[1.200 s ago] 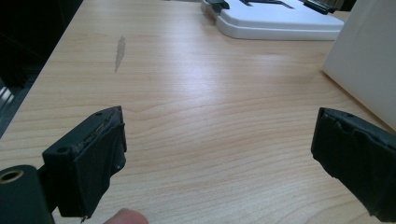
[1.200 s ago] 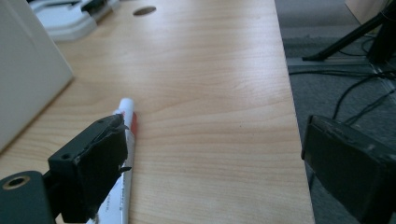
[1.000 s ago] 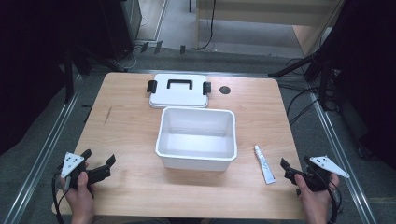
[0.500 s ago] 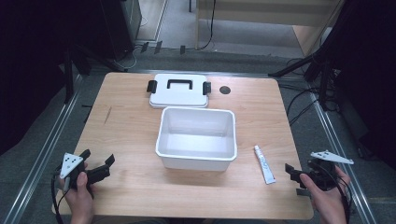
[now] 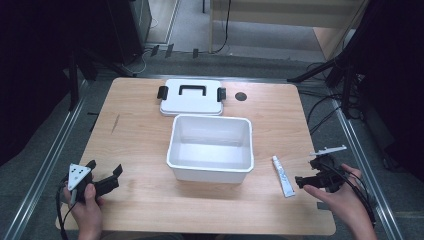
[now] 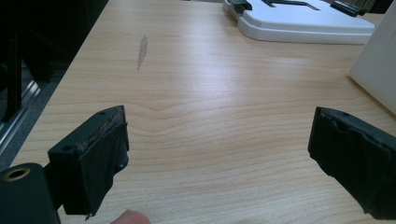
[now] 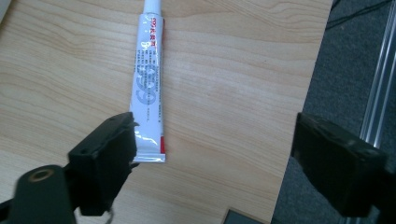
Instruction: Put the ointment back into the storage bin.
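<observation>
The white squeeze tube with red and grey print (image 7: 148, 88) lies flat on the light wooden table (image 5: 135, 130). In the right gripper view it sits at upper centre; its cap end is cut off by the top edge, and its crimped end is partly covered by the left-hand jaw. The print is too small to read in the high view, where the tube (image 5: 282, 176) lies at lower right, just beside the open white rectangular plastic box (image 5: 176, 150).

The right gripper (image 5: 306, 181), at lower right of the high view, is blurred there. Its own view shows the jaws apart, nothing pressed between them; they have just been closing. The tube lies beyond the left-hand jaw, outside the gap.

The left gripper (image 5: 112, 176), at lower left, stands with jaws wide over bare wood.

The white lid with black handle and clips (image 5: 191, 97) lies behind the box. The left gripper view cuts it off at upper right (image 6: 303, 21).
</observation>
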The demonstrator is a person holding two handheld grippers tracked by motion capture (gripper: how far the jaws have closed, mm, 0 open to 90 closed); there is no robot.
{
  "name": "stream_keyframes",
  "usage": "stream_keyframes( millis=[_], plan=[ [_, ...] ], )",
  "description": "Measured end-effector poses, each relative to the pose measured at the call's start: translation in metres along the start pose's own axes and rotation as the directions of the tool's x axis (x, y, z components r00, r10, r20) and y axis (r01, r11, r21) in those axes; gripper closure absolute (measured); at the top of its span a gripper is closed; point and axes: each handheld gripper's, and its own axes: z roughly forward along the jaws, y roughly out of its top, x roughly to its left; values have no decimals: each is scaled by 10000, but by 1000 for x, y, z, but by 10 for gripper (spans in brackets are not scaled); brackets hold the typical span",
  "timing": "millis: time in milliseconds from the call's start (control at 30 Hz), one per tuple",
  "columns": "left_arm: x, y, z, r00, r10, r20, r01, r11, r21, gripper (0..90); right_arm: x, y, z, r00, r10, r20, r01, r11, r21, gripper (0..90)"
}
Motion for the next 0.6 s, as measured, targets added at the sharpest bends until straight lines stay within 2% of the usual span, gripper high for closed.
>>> stream_keyframes(
  millis=[33,100,133,167,200,233,267,300,367,400,433,500,600],
  plan=[
    [0,0,0,10000,0,0,0,10000,0,59,0,0,0,10000,0,0,0,10000,0,155],
    [1,0,0,10000,-68,72,68,10000,-3,59,3,7,0,9999,-51,138,46,9993,360,199],
    [2,0,0,9998,-144,135,145,9999,-31,59,11,13,-1,9997,-140,223,125,9980,623,217],
    [3,0,0,9995,-246,188,247,9997,-29,59,11,13,-1,9997,-140,223,125,9980,623,217],
    [6,0,-1,9983,-479,347,482,9988,-77,60,17,18,-2,9993,-339,180,324,9964,786,268],
    [6,0,-1,9983,-479,347,482,9988,-77,60,17,18,-2,9993,-339,180,324,9964,786,268],
    [8,0,-1,9972,-599,448,604,9981,-100,60,20,23,-1,9988,-431,239,407,9946,954,338],
    [8,0,-1,9970,-627,462,632,9980,-99,60,20,23,-1,9988,-431,239,407,9946,954,338],
    [8,-1,-2,9969,-609,505,614,9981,-80,62,22,26,2,9984,-525,225,494,9915,1202,369],
    [8,-1,-2,9971,-578,502,584,9983,-92,70,22,29,4,9985,-538,67,523,9891,1373,442],
    [7,-1,-2,9975,-500,491,504,9987,-72,70,22,29,4,9985,-538,67,523,9891,1373,442],
    [5,-1,-2,9980,-357,512,359,9994,-21,70,21,32,7,9987,-460,-229,490,9866,1555,525],
    [3,-1,-1,9990,-219,401,220,9998,-6,84,23,35,13,9974,-477,-545,569,9817,1817,538]
  ],
)
